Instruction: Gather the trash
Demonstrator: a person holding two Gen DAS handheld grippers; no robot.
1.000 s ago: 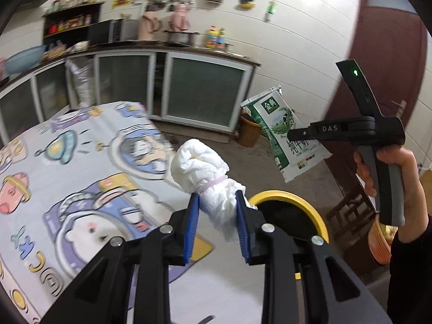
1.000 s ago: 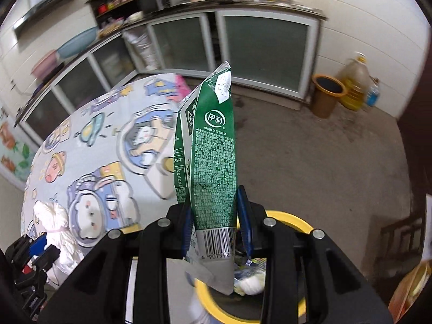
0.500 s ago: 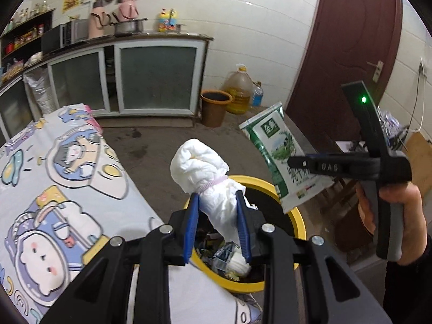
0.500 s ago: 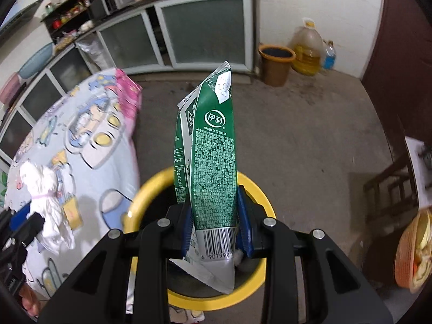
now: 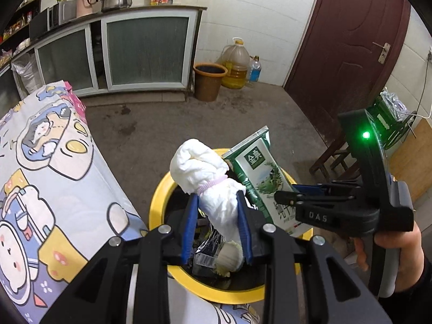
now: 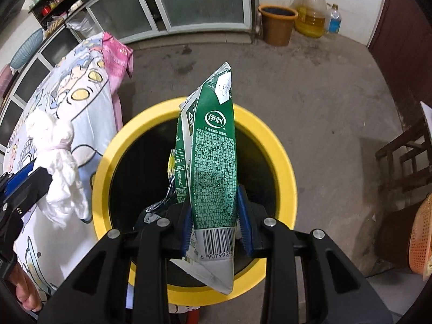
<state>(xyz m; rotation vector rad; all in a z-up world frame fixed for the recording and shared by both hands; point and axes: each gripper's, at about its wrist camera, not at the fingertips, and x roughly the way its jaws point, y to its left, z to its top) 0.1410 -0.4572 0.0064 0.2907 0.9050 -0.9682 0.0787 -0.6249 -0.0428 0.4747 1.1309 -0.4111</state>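
My left gripper (image 5: 217,210) is shut on a white crumpled wad tied with a pink band (image 5: 208,178) and holds it over the yellow-rimmed trash bin (image 5: 158,197). My right gripper (image 6: 214,210) is shut on a green and white milk carton (image 6: 213,162) and holds it upright above the same bin (image 6: 272,140). In the left wrist view the carton (image 5: 259,175) and the right gripper (image 5: 289,197) hang just right of the wad. In the right wrist view the wad (image 6: 59,159) and the left gripper (image 6: 29,178) are at the bin's left edge. Trash lies inside the bin.
A table with a cartoon-print cloth (image 5: 40,175) stands left of the bin. A brown bucket (image 5: 209,81), an oil jug (image 5: 236,64) and a bottle stand by the cabinets. A dark red door (image 5: 345,40) and wooden chairs (image 6: 405,159) are to the right. An orange basket (image 6: 419,232) sits lower right.
Both grippers have moved from beside the table to over the bin and come lower. The carton and the wad have drawn close together. Both grips are unchanged.
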